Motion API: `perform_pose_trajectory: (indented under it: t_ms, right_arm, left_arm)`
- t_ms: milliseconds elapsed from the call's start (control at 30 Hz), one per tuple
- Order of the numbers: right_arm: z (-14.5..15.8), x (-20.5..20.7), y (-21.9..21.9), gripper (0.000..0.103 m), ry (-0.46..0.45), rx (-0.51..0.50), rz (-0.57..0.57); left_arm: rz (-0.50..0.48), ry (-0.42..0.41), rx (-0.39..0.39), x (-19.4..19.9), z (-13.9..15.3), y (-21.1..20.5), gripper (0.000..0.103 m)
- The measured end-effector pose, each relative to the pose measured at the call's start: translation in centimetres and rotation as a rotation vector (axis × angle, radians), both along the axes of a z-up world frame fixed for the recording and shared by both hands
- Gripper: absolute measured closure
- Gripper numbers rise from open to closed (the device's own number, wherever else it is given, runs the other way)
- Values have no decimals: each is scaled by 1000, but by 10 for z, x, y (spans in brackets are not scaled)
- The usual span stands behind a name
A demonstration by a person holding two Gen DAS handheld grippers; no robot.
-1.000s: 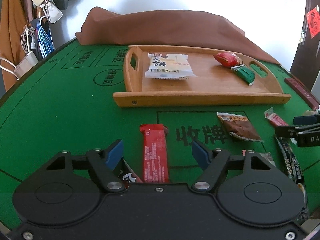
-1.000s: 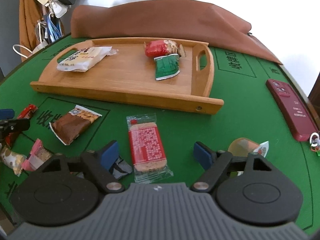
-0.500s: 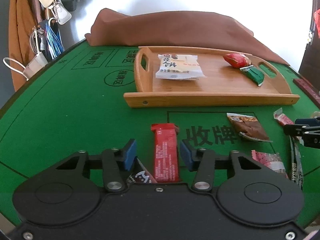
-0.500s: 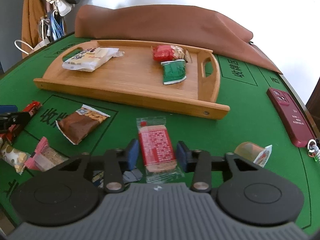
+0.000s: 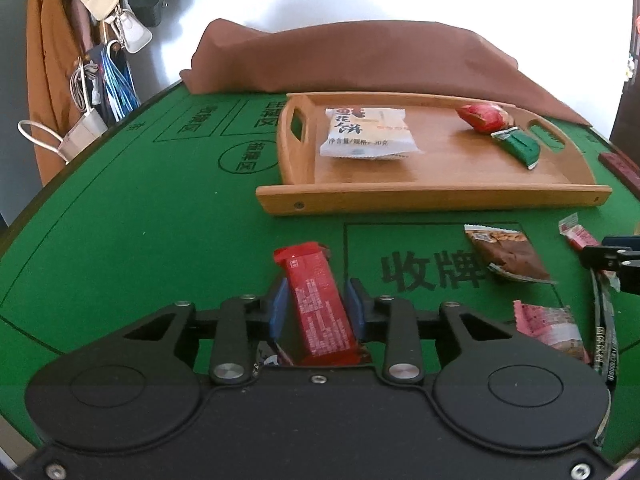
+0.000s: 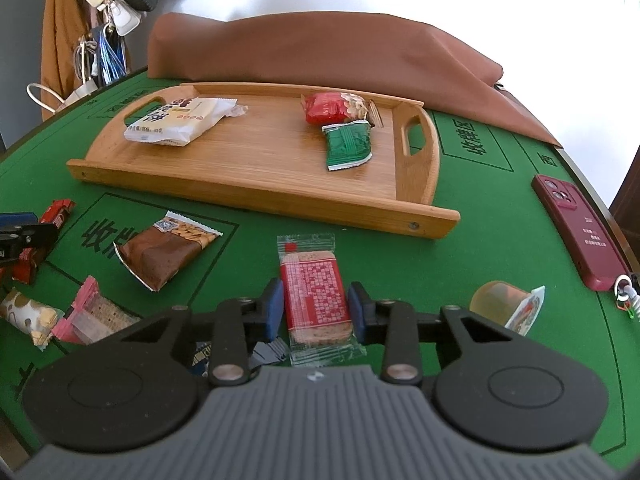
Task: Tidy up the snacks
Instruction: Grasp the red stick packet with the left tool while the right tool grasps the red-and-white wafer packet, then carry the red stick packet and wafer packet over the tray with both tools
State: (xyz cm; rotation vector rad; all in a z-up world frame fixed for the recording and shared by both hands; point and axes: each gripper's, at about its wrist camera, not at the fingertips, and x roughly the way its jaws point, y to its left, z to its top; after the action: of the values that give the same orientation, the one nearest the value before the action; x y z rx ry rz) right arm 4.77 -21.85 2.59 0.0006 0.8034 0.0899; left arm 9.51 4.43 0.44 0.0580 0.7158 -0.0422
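My left gripper [image 5: 316,306] is shut on a long red snack bar [image 5: 316,300] and lifts its far end off the green table. My right gripper [image 6: 314,306] is shut on a clear-wrapped red biscuit pack [image 6: 314,288]. A wooden tray [image 5: 432,196] stands beyond, holding a white pastry pack [image 5: 366,132], a red pack [image 5: 482,117] and a green pack [image 5: 518,148]. The tray [image 6: 256,196] also shows in the right wrist view with the same three packs. The left gripper [image 6: 20,236] shows at that view's left edge.
Loose on the table: a brown nut pack [image 6: 164,252], a pink wafer pack [image 6: 94,314], a patterned pack [image 6: 28,316], a jelly cup [image 6: 506,306]. A maroon phone [image 6: 580,228] lies at the right. A brown cloth [image 6: 320,48] lies behind the tray.
Both grippers closed from wide open onto their snacks, the left on the red bar and the right on the biscuit pack. The red bar's far end has lifted.
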Motion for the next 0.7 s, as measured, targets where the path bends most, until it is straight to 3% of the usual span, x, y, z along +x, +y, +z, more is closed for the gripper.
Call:
perform_pose_trajectory:
  t_ms: [100, 167, 400, 700]
  right_arm:
    - [0, 0, 1, 63, -2, -4, 3]
    - [0, 0, 1, 63, -2, -1, 2]
    - [11, -4, -3, 64, -30, 22, 7]
    - [33, 10, -16, 64, -69, 68, -12]
  left_arm:
    - [1, 28, -28, 7, -2, 0, 70]
    - [-4, 36, -55, 10, -3, 0, 80]
    - [-58, -6, -30, 1, 10, -18, 80]
    - [-90, -24, -76, 19, 40, -20, 80]
